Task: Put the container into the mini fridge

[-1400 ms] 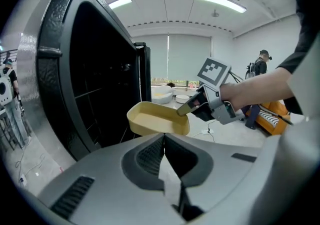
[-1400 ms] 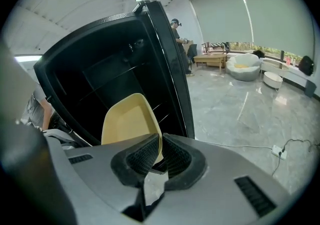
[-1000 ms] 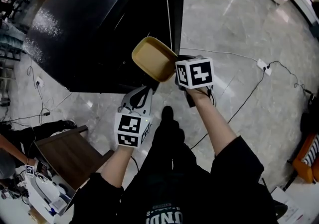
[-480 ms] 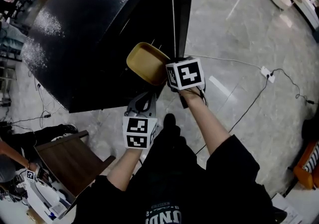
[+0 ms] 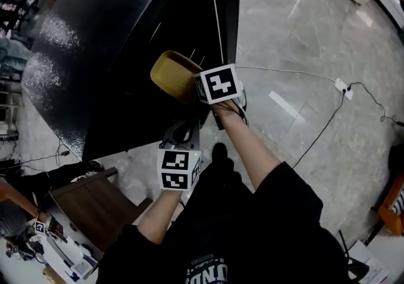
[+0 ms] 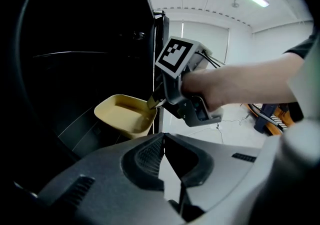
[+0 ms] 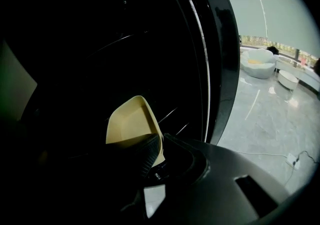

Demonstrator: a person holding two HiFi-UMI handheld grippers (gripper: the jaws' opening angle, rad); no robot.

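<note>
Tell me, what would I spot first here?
A yellow container pinched at its rim by the right gripper, right at the dark mouth of a big black fridge. The left gripper hangs nearer the person, shut and empty.

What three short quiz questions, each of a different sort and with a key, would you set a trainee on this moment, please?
1. Multiple choice: the yellow container is
A) lying on the floor
B) clamped by its rim in the right gripper at the open front of the mini fridge
C) resting free on a shelf
2. True or false: the left gripper also grips the container.
3. Fill in: the left gripper's jaws are ___, with nothing between them.
Key: 1 B; 2 false; 3 together.
</note>
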